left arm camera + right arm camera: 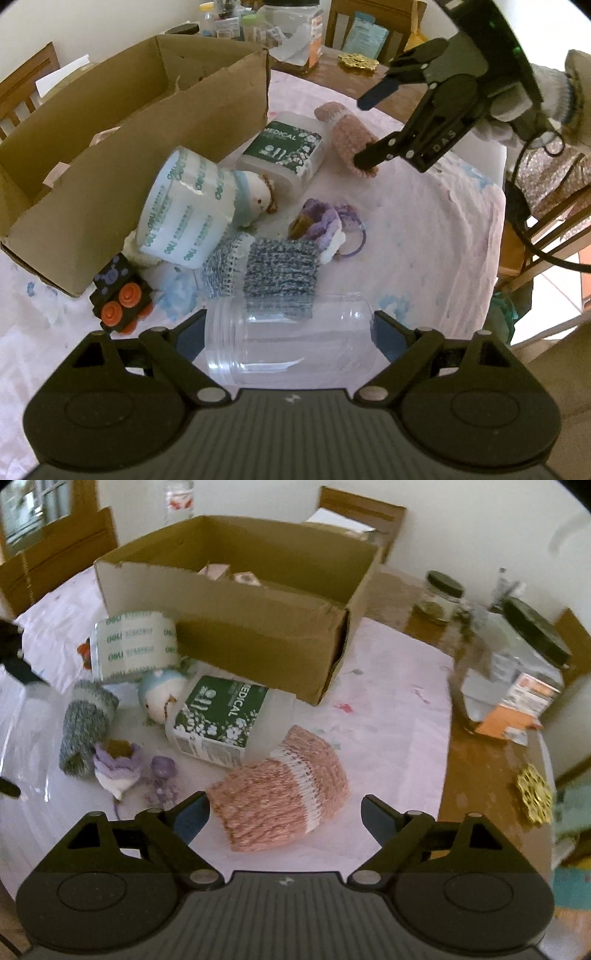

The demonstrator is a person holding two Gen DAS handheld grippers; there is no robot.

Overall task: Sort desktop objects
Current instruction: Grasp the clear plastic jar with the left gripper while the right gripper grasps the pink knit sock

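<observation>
My left gripper point(290, 332) is shut on a clear plastic jar point(291, 339), held on its side above the table. My right gripper point(284, 812) is open, its jaws on either side of a pink knitted sleeve point(284, 797) that lies on the white cloth; in the left wrist view it point(364, 129) hangs over that sleeve point(351, 136). A cardboard box point(236, 602) stands at the back. In front of it lie a tape roll point(188, 210), a white medical bottle point(221, 720), a small knitted doll point(162, 698), a grey knitted sleeve point(280, 273), a purple knitted flower point(118, 768) and a black toy with orange wheels point(122, 295).
The cloth point(388, 716) ends at the right, where bare wooden table point(480, 768) holds lidded jars point(513, 664) and a gold ornament point(533, 794). Wooden chairs point(33, 85) stand around the table.
</observation>
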